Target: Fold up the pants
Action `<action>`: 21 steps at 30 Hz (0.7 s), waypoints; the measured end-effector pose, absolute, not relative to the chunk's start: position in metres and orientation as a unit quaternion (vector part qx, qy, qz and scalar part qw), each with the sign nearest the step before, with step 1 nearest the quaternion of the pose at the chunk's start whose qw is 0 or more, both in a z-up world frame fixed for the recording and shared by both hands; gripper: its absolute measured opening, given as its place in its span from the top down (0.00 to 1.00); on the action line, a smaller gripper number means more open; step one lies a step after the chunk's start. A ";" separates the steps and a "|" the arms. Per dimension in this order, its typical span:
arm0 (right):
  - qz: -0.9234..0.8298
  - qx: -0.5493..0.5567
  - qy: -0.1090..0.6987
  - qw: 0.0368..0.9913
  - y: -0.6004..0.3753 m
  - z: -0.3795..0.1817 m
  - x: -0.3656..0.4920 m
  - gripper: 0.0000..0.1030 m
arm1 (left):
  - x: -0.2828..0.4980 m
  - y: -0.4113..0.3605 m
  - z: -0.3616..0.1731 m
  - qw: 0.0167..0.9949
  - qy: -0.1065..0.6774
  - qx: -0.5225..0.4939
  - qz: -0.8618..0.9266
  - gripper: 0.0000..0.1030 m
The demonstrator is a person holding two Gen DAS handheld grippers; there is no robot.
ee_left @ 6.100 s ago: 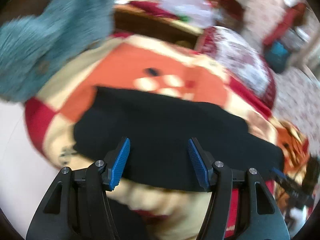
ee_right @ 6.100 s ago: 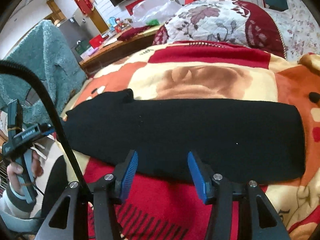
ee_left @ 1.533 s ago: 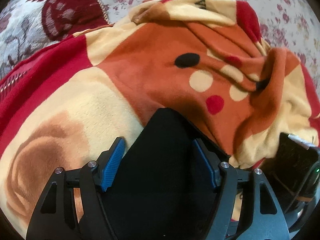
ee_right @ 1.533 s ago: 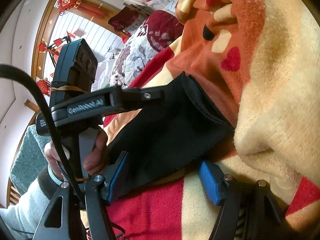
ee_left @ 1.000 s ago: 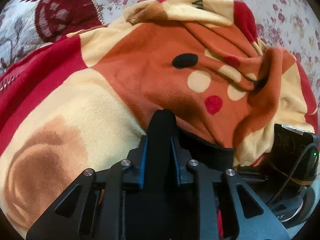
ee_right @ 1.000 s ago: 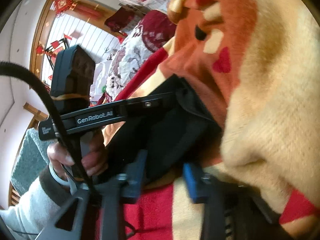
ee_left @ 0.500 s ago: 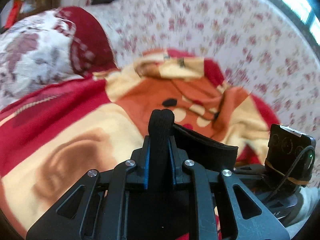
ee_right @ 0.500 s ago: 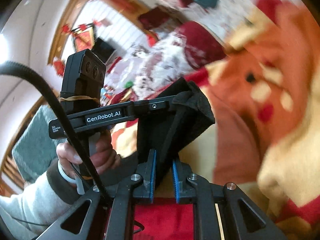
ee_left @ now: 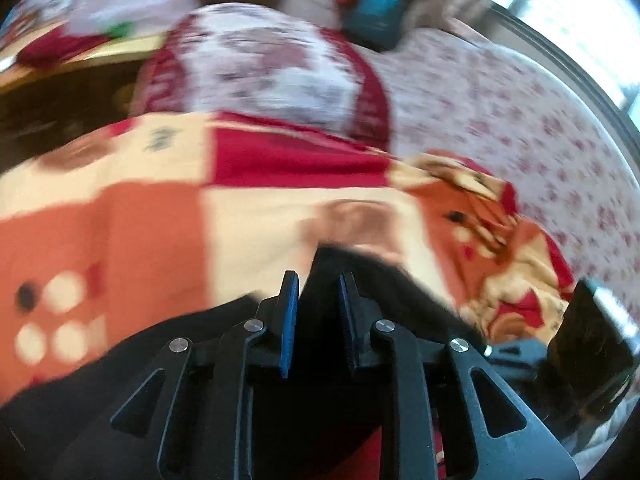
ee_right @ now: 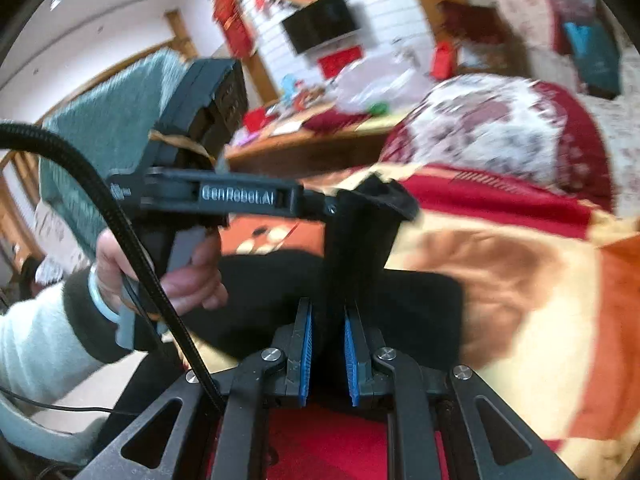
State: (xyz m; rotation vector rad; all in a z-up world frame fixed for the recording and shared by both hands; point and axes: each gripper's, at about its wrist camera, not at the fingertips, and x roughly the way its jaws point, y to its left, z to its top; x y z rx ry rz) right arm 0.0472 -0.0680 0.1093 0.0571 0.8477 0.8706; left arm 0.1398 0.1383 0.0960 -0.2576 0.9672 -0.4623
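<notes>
Both grippers' fingers (ee_left: 318,280) (ee_right: 327,312) clench black pants (ee_right: 360,240) above a blurred, seemingly patterned blanket (ee_right: 520,280).

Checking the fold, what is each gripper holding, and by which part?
Both the left gripper and right gripper pinch the black pants at one lifted end edge.

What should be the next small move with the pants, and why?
Probably carry the lifted end across and lay it on the rest of the pants. The right gripper pinches the black cloth; the left gripper has it between its jaws, which are opening. That end hangs above the blanket while the other part lies flat, so the fold is only half made.
</notes>
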 end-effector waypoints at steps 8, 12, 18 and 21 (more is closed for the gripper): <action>0.455 0.027 0.464 0.760 -0.018 0.072 0.039 0.75 | 0.098 0.221 0.089 0.858 0.442 -0.224 -0.136 0.53; 0.450 0.098 0.437 0.772 -0.062 0.098 0.051 0.75 | 0.073 0.214 0.085 0.854 0.460 -0.206 -0.130 0.47; 0.336 0.197 0.436 0.811 -0.141 0.096 0.088 0.43 | 0.055 0.180 0.082 0.841 0.482 -0.206 -0.133 0.39; 0.323 0.233 0.474 0.785 -0.145 0.069 0.114 0.43 | 0.057 0.161 0.073 0.841 0.497 -0.188 -0.098 0.39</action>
